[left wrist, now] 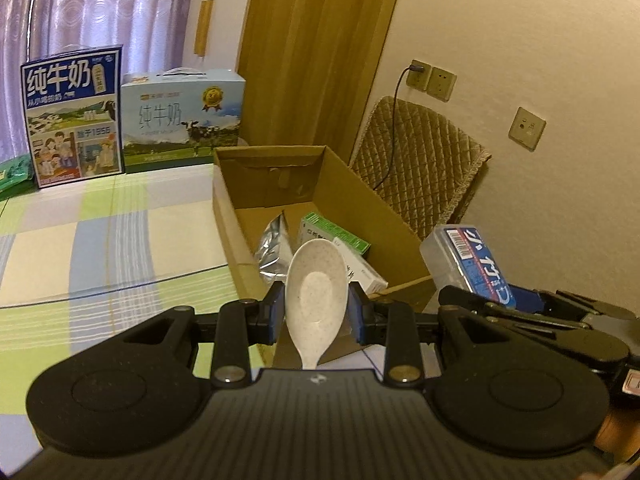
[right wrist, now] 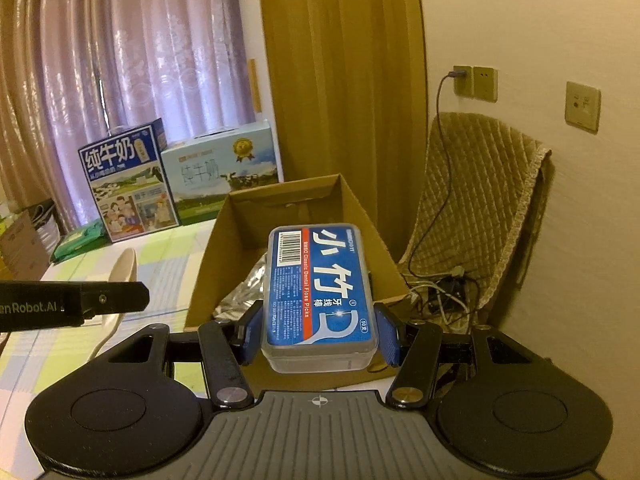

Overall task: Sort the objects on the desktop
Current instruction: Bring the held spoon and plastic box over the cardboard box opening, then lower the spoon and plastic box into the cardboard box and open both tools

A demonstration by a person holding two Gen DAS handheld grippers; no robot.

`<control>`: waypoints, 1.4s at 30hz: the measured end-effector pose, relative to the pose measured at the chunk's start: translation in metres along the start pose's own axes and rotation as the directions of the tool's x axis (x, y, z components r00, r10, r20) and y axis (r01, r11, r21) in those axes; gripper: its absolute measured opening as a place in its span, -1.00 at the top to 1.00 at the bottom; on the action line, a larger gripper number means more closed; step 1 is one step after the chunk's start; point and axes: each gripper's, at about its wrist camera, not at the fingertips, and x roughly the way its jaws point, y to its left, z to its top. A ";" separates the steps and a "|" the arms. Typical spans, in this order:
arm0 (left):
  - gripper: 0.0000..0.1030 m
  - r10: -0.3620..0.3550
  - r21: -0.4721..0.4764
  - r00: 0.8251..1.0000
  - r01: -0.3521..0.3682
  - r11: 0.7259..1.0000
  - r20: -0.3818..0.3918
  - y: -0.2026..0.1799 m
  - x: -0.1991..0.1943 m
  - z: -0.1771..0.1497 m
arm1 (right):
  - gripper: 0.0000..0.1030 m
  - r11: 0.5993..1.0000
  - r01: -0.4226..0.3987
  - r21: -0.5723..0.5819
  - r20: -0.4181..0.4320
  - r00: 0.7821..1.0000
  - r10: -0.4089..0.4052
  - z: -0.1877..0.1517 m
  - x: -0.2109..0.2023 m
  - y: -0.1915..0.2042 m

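The left gripper [left wrist: 316, 312] is being held just short of the open cardboard box [left wrist: 394, 216], its 2 fingers clamped on the bowl of a speckled white spoon [left wrist: 316, 284], whose handle is pointing back toward the camera. The spoon is being carried in the air, near the box's near edge and not yet inside it.

The right gripper [right wrist: 320, 334] is being held beside the left, its 2 fingers closed on the sides of a clear dental floss pick box [right wrist: 320, 292] with a blue label. That item is likewise being kept aloft in front of the box opening.

Inside the cardboard box, 3 items are being observed: a silver foil pouch [left wrist: 274, 246], a green-and-white carton [left wrist: 334, 232] and a white carton [left wrist: 366, 270] lying against it. Sorting is therefore judged to be partly done, with these 3 deposited and 2 more in transit.

The checked tablecloth [left wrist: 120, 240] is being seen bare in the visible area; 2 milk cartons [left wrist: 124, 116] are standing at its far edge, and whether they belong to the task cannot be told. Release of both held items into the box is judged outstanding.
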 end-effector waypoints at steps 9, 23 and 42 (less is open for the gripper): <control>0.46 -0.010 0.013 1.000 0.010 1.000 0.002 -0.011 0.016 0.013 | -0.04 1.000 0.012 0.009 -0.002 1.000 -0.012 0.007 0.008 -0.012; 0.46 -0.019 0.008 1.000 0.019 1.000 0.004 -0.015 0.033 0.023 | -0.04 1.000 0.027 -0.012 -0.032 0.999 -0.027 0.016 0.028 -0.018; 0.46 -0.022 -0.006 1.000 0.022 1.000 0.008 -0.014 0.054 0.046 | -0.04 0.998 0.028 -0.055 -0.037 0.999 -0.030 0.032 0.051 -0.021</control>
